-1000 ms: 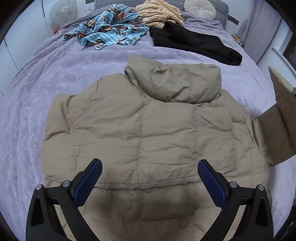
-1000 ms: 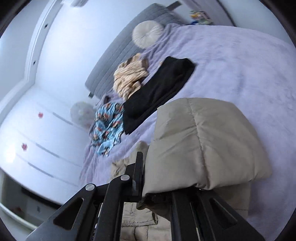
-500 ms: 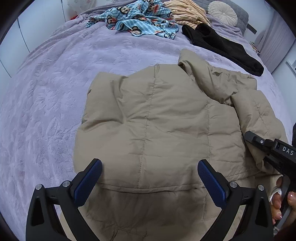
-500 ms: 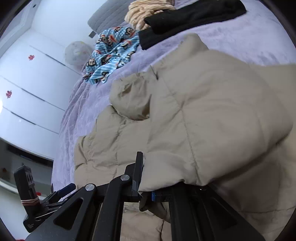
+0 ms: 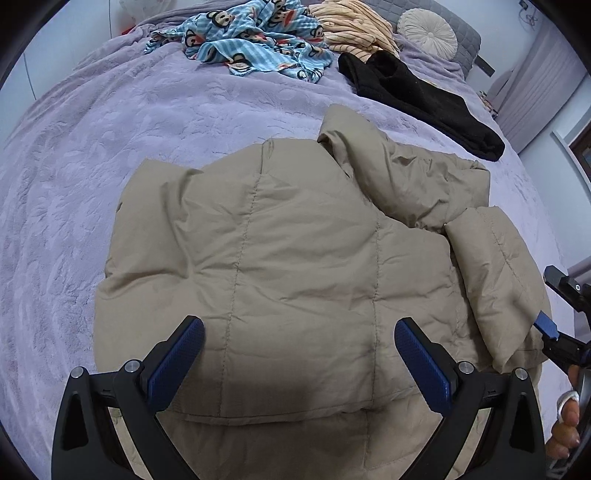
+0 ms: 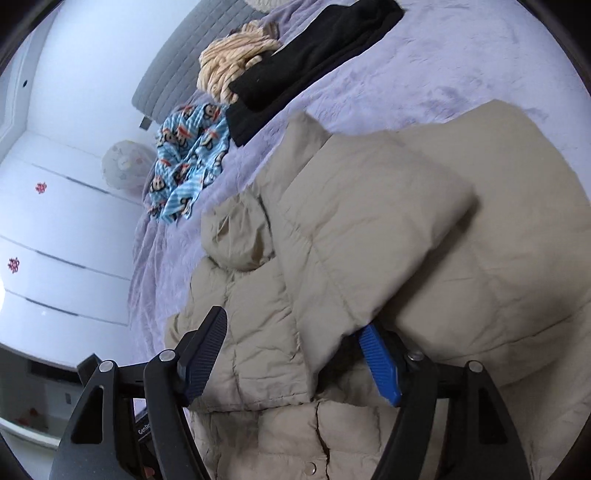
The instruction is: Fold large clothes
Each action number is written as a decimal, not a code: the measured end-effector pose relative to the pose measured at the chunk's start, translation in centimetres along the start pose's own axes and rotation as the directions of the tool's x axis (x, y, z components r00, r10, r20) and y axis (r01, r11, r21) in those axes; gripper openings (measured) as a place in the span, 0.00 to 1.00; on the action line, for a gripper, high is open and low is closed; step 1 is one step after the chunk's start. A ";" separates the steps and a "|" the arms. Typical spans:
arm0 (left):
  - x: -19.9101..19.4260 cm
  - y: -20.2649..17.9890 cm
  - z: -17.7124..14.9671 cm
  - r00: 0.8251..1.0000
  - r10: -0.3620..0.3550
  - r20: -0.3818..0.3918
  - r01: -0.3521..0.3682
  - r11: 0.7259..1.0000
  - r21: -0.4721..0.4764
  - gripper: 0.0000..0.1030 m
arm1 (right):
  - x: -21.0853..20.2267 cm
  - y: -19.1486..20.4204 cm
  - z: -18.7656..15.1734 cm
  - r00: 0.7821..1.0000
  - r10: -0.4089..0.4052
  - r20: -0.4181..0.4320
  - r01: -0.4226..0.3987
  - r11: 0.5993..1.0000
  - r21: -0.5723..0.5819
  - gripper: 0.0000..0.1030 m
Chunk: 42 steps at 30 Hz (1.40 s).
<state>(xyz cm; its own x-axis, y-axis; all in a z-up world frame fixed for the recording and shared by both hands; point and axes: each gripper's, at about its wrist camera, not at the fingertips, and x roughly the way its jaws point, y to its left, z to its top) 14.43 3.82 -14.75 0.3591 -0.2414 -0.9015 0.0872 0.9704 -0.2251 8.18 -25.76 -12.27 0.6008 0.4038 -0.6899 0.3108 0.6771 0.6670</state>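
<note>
Both of our grippers have their jaws apart. Our left gripper [image 5: 299, 363] is wide open and holds nothing; its blue pads [image 5: 177, 363] hang over the bottom part of the tan puffer jacket [image 5: 280, 258], and we cannot tell if they touch it. Our right gripper [image 6: 295, 358] has jaws that are opening right now. A folded part of the jacket, which looks like a sleeve [image 6: 369, 236], sits between them, and cloth drapes over the right blue pad [image 6: 380, 365]. The left pad stands clear of the cloth, so nothing is pinched.

We see the big purple bedspread [image 5: 110, 147] under everything. The jacket lies in the middle of it, mostly flat, back side up. Its hood [image 5: 369, 162] is pushed over to the right and is crumpled. The sleeve is folded in over the right edge of the jacket, near our right gripper at the side of the left view.

Far up the bed lie a black garment [image 5: 417, 99], a blue cloth with monkey faces [image 5: 255, 40], and a striped cream garment [image 5: 354, 29]. All three are well apart from the jacket. A round white pillow [image 5: 428, 33] rests by the grey headboard [image 6: 173, 74].
</note>
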 end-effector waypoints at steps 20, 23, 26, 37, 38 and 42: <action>1.3 5.2 1.2 0.790 -0.613 -0.023 0.582 0.760 -0.290 1.00 | 7.5 10.1 -8.6 0.953 -0.168 -0.252 -0.018 0.799 -0.601 0.28; 1.9 3.8 1.6 0.783 -0.620 -0.050 0.587 0.764 -0.267 1.00 | 5.9 9.5 -8.5 0.959 -0.170 -0.227 0.002 0.805 -0.593 0.55; 3.1 2.1 2.2 0.801 -0.590 -0.103 0.556 0.796 -0.239 1.00 | 2.6 7.7 -7.9 0.971 -0.142 -0.194 0.011 0.833 -0.554 0.55; 4.1 -6.9 4.2 0.787 -0.586 -0.192 0.589 0.807 -0.050 0.10 | -2.6 0.1 -8.2 0.962 -0.230 -0.147 0.130 0.859 -0.495 0.55; 3.0 -7.4 4.8 0.784 -0.597 -0.169 0.601 0.798 -0.029 0.10 | -2.7 -0.1 -8.1 0.963 -0.232 -0.135 0.136 0.856 -0.498 0.55; -1.7 -7.6 7.6 0.744 -0.667 -0.036 0.667 0.745 -0.013 0.10 | -2.9 -0.3 -7.0 0.964 -0.258 -0.067 0.184 0.826 -0.533 0.55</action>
<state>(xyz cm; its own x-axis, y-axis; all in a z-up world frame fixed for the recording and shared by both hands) 20.21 -3.14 -8.66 0.1760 -0.8268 -0.5343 0.2926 0.5622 -0.7735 1.18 -22.84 -12.47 0.4496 0.2555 -0.8559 -0.0254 0.9615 0.2737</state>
